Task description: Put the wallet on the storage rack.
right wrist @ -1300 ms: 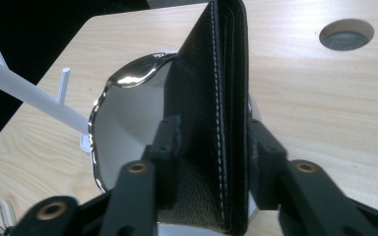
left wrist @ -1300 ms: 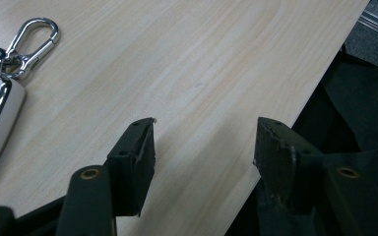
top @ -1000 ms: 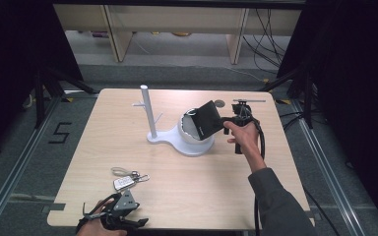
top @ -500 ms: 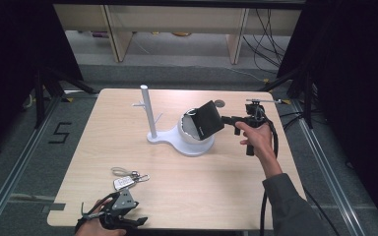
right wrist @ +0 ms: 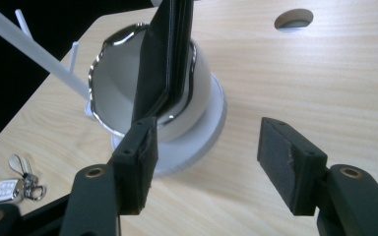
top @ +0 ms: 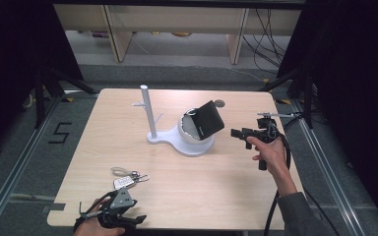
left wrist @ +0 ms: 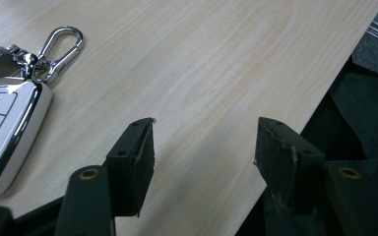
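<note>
L gripper point(top: 109, 215) sitting open at table point(top: 226, 196) near edge, car key fob point(top: 124, 181) just beyond. R gripper point(top: 239, 133) hovering open, empty, right of white bowl point(top: 192, 133) holding black wallet point(top: 205, 120).

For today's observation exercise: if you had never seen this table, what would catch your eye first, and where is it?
The black wallet standing tilted in the white bowl near the table's middle stands out first, beside a tall white post on the same base. Next comes the white car key near the front edge, just ahead of the open left gripper; the right gripper, also open, faces the bowl.
</note>
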`<state>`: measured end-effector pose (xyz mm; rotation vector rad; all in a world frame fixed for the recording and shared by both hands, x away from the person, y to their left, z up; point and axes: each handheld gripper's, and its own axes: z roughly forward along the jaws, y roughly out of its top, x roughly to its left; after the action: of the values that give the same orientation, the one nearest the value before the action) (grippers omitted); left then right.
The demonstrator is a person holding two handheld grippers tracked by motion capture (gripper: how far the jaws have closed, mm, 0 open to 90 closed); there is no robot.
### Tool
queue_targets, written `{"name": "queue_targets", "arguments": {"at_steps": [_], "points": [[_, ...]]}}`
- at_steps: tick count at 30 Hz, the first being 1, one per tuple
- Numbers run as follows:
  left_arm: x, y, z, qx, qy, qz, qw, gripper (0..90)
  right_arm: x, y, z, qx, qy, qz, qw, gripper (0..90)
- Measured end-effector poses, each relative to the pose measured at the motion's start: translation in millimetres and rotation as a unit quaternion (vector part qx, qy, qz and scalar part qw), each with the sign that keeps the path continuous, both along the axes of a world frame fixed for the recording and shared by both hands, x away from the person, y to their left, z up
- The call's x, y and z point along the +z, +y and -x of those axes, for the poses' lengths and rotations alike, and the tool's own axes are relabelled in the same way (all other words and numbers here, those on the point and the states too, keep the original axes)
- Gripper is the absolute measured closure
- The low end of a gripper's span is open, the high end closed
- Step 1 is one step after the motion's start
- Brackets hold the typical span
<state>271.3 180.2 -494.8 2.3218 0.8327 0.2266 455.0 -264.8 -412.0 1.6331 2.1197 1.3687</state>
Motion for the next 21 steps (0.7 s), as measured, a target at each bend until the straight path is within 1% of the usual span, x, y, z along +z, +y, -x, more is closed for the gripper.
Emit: {"name": "queue_targets", "arguments": {"at_steps": [1,2,3,4,5,6,7,8,9,10,11,12,14,15,16,17,19,20,21], "points": [[0.0,0.0,0.0,0.0,0.0,0.0,1.0,39.5,0.0,0.0,0.0,0.0,0.0,0.0,1.0,41.3],[0.1,0.2,-0.4,-0.003,-0.006,0.0,1.0,39.5,-1.4,-1.3,2.9,0.001,-0.002,0.001,1.0,41.0],[0.1,0.1,-0.3,-0.001,-0.006,0.003,1.0,39.3,-3.2,-2.3,6.3,0.003,-0.004,0.003,1.0,40.7],[0.3,0.6,-0.6,0.0,-0.008,0.001,1.0,38.9,-5.4,-2.8,12.5,0.007,-0.006,0.006,0.9999,40.3],[0.2,0.7,-0.9,0.002,-0.007,0.002,1.0,38.9,-5.4,-2.8,12.5,0.007,-0.006,0.006,0.9999,40.3],[0.3,1.3,-1.0,0.005,-0.01,0.005,0.9999,38.5,-8.3,-2.1,17.3,0.012,-0.011,0.017,0.9997,39.3],[0.3,1.3,-1.0,0.005,-0.01,0.005,0.9999,38.5,-8.3,-2.1,17.3,0.012,-0.011,0.017,0.9997,39.3],[0.6,1.7,-1.2,0.007,-0.011,0.007,0.9999,38.5,-9.4,-0.9,20.9,0.015,-0.009,0.016,0.9997,39.2],[0.7,1.9,-1.1,0.008,-0.01,0.008,0.9999,38.4,-11.3,0.3,24.4,0.017,-0.01,0.02,0.9996,38.7],[1.0,2.5,-0.8,0.016,-0.009,0.01,0.9998,38.2,-13.8,1.4,29.7,0.027,-0.012,0.017,0.9994,38.5],[1.0,2.5,-0.8,0.016,-0.009,0.01,0.9998,38.1,-13.8,1.4,29.7,0.027,-0.012,0.017,0.9994,38.5],[1.6,3.3,-1.0,0.02,-0.01,0.012,0.9997,38.0,-17.2,3.3,35.4,0.03,-0.011,0.011,0.9994,38.0],[2.1,4.3,-1.7,0.019,-0.011,0.011,0.9997,37.7,-19.2,3.7,37.6,0.032,-0.011,0.013,0.9993,37.8],[2.4,5.1,-2.1,0.024,-0.009,0.014,0.9996,37.2,-22.8,6.4,44.1,0.032,-0.001,0.002,0.9995,37.4],[2.8,6.1,-2.7,0.024,-0.012,0.014,0.9995,37.1,-26.0,5.0,44.9,0.039,-0.008,0.01,0.9991,37.2],[2.9,6.1,-2.3,0.028,-0.009,0.02,0.9994,36.9,-28.4,5.0,47.6,0.042,-0.007,0.007,0.9991,37.0],[3.3,6.6,-3.0,0.028,-0.011,0.018,0.9994,36.4,-31.4,5.2,49.8,0.042,-0.01,0.005,0.9991,37.0],[3.5,7.7,-3.8,0.028,-0.013,0.016,0.9994,36.4,-33.2,5.1,52.2,0.046,-0.006,0.007,0.9989,36.6],[3.3,7.8,-3.9,0.034,-0.012,0.019,0.9992,36.0,-35.4,5.5,55.9,0.047,-0.004,0.019,0.9987,36.0]]}}
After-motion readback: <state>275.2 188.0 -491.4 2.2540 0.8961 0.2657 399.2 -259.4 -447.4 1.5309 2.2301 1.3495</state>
